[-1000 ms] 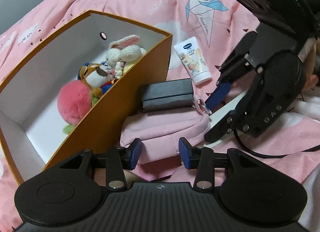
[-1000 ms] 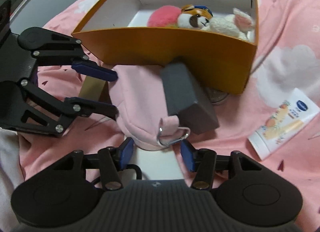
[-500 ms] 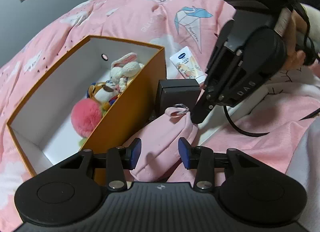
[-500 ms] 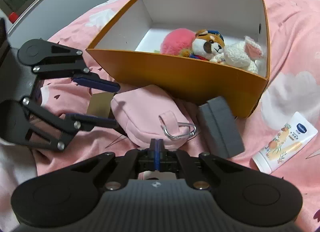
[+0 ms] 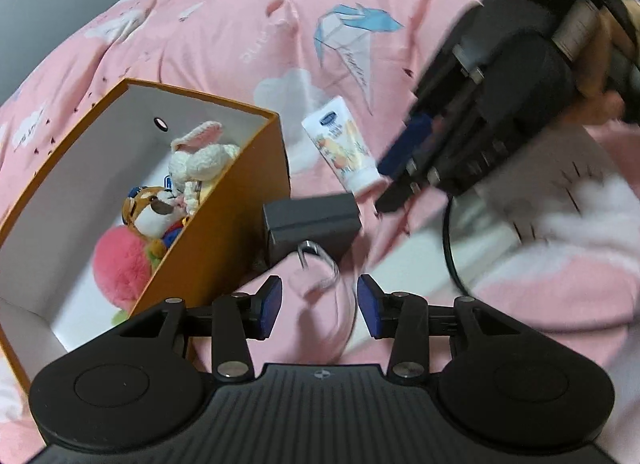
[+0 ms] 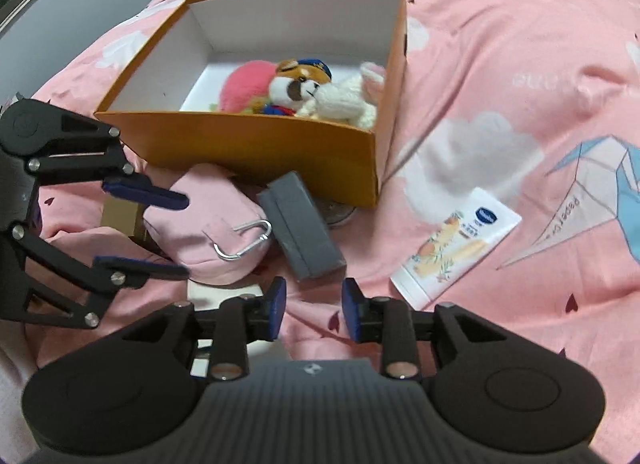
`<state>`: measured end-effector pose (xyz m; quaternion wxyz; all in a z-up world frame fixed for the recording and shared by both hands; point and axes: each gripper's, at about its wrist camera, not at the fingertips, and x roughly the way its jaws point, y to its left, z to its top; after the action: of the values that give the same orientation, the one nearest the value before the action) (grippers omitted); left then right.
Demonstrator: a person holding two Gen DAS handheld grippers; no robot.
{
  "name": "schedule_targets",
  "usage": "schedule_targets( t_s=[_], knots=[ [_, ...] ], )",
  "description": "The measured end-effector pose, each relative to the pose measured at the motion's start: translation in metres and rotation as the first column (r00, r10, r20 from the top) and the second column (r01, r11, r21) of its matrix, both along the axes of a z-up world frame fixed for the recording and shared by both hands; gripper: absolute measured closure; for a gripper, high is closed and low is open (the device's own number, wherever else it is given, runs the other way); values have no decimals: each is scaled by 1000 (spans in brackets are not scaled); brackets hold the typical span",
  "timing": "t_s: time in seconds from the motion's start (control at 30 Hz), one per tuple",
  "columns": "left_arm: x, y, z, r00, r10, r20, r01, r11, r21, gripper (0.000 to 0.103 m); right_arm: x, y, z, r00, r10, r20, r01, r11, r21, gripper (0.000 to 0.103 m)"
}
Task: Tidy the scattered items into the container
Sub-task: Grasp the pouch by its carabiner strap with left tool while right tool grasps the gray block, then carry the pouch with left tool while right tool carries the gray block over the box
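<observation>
A: Where is the left gripper (image 5: pixel 319 306)?

B: It is released, its two blue pads on either side of the pink pouch (image 5: pixel 320 304) without pressing on it. In the right wrist view the pads straddle the pouch's end that points away from the clip.

A: And the right gripper (image 6: pixel 313 306)?

B: Its jaws are opening with nothing between them; only the pink bedspread (image 6: pixel 500 44) shows in the gap. It hovers just off the near end of the grey case (image 6: pixel 300 224).

A: Place everything against the orange box (image 6: pixel 256 148).

B: The pouch lies on the bed just beside the box's near long wall, at its foot. A silver carabiner (image 6: pixel 244 240) hangs on the pouch's loop on the side toward the grey case. The case lies right next to the pouch, one end tucked up close to the box's near corner. The white cream tube (image 6: pixel 456 248) lies well clear of the box, out past that same corner, flat on the bedspread.

A: What is inside the box?

B: A pink fluffy ball (image 6: pixel 244 84), a small dog plush with a blue cap (image 6: pixel 296 84) and a white knitted rabbit (image 6: pixel 348 100), all bunched against the near wall.
</observation>
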<state>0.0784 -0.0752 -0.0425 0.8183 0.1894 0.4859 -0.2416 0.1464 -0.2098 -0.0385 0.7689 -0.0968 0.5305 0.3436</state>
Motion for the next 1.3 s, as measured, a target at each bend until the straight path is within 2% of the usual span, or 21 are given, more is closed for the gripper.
schedule_targets(
  t_s=[0.13,0.27,0.37,0.4,0.6,0.63,0.67,0.8,0.93,1.13,1.3],
  knots=[
    [10,-6,-11,998,51,-37,-51,999,-6,53,-3,1,-11,999,25,36,-25,1000,-6,59],
    [9,-16,-27,998,49,-36,-46,996,72,51,-2,9,-21,996,63,70,-62,998,-18,52],
    [12,-18,-34,996,84,-10,-83,991,105,53,5,20,-27,989,122,79,-120,992,-28,49],
    [14,-17,-35,994,108,-25,-106,990,95,62,8,23,-28,988,136,78,-134,990,-32,48],
    [11,7,-24,978,204,-39,-205,979,-21,67,16,41,-33,967,224,120,-218,974,-66,53],
    [9,11,-21,975,216,-44,-218,975,-47,68,16,43,-34,967,226,119,-219,974,-65,61],
    [8,14,-18,974,224,-44,-227,972,-69,69,16,45,-34,968,224,115,-218,974,-61,63],
    [1,27,-4,965,260,-30,-261,956,-136,70,13,46,-30,972,206,112,-201,978,-59,65],
    [-2,41,9,957,289,-27,-288,935,-207,71,9,40,-10,978,169,125,-169,986,-9,68],
    [-12,69,24,935,355,-11,-346,903,-255,71,0,46,13,975,163,149,-169,985,26,68],
    [-24,97,33,909,418,-10,-404,874,-271,71,-4,58,16,986,145,84,-155,980,123,68]
  ],
)
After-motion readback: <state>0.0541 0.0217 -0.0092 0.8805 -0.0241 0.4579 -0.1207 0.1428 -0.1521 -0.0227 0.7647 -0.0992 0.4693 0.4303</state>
